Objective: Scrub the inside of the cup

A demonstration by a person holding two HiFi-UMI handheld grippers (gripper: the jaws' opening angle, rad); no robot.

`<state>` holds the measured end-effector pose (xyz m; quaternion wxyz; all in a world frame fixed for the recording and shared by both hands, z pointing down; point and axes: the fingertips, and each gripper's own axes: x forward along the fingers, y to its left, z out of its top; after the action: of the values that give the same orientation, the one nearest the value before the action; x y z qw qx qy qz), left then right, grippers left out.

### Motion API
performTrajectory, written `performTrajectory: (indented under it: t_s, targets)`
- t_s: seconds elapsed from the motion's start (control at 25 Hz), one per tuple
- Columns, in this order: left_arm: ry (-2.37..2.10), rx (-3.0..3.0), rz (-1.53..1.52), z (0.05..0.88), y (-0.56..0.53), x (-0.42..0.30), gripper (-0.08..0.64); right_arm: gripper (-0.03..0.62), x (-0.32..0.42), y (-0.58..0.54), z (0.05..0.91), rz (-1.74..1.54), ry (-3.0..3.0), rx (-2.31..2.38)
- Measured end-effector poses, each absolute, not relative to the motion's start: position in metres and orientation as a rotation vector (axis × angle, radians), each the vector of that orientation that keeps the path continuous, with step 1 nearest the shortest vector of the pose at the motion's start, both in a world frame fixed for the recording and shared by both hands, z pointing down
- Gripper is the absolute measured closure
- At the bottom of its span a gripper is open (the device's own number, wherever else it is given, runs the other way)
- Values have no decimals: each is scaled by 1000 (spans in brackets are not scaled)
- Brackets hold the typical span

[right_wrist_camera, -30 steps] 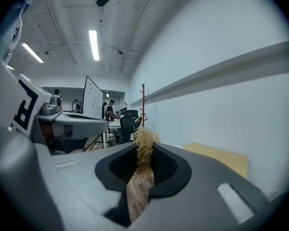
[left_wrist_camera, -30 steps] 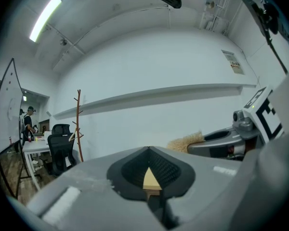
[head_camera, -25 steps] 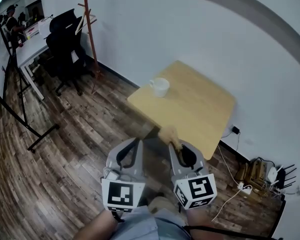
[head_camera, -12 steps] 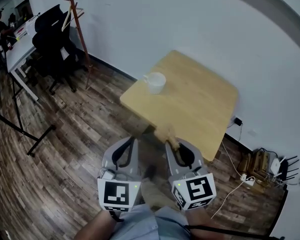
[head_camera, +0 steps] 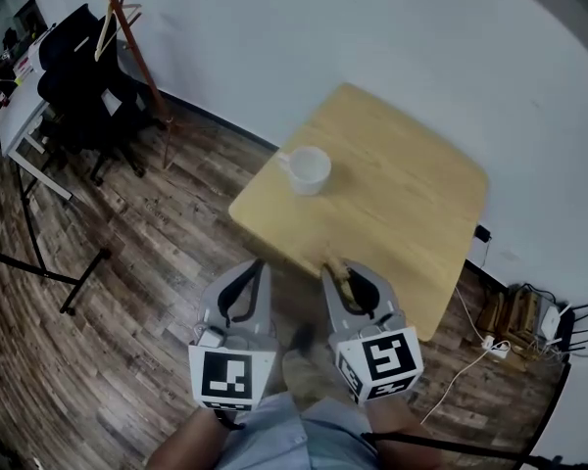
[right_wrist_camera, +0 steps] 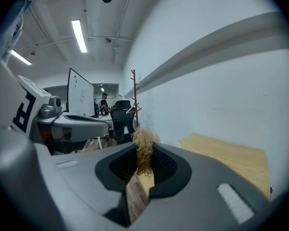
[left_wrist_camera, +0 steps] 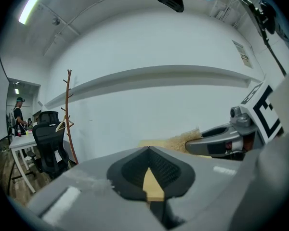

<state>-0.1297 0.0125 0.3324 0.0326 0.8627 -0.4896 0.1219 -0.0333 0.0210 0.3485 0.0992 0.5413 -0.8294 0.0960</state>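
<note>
1. Sitting upright on the table [head_camera: 412, 213], near its far-left corner, is the white cup [head_camera: 309, 169]. Its mouth is open to the head view and its handle points twd the table's left edge.
2. The left hand-held gripper [head_camera: 259, 264] is off the table, just short of its near corner and over the wood floor [head_camera: 127, 282]. It's well apart from the cup.
3. In its own view the jaws are pressed together at the tips w/ nothing btwn them. A strip of table wood shows thru the slot behind the tips.
4. The right hand-held gripper [head_camera: 337, 270] is just beside the left one, tips at the table's near edge. Its jaws are pinching a tan, fibrous scrub tuft [right_wrist_camera: 144, 150], prob. a loofah-type pad, though it's too blurry to be sure. The tuft sticks out past the tips twd the table.
5. The marker cubes [head_camera: 230, 380] sit at the grippers' back ends, on the side away from the table, w/ the person's forearms below them.
6. Left of the table are a black office chair [head_camera: 73, 76] and a wooden coat stand [head_camera: 127, 37], both by the white wall.
7. Right of the table, cables and a power strip [head_camera: 490, 346] lie on the floor.
</note>
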Motion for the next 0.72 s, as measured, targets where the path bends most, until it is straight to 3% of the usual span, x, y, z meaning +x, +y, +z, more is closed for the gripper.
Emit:
performTrajectory:
  t_s: [0.72]
  targets:
    - [-1411,2820,381,301,-99,-79,538,529,13,-88,313,240,-2448,1720]
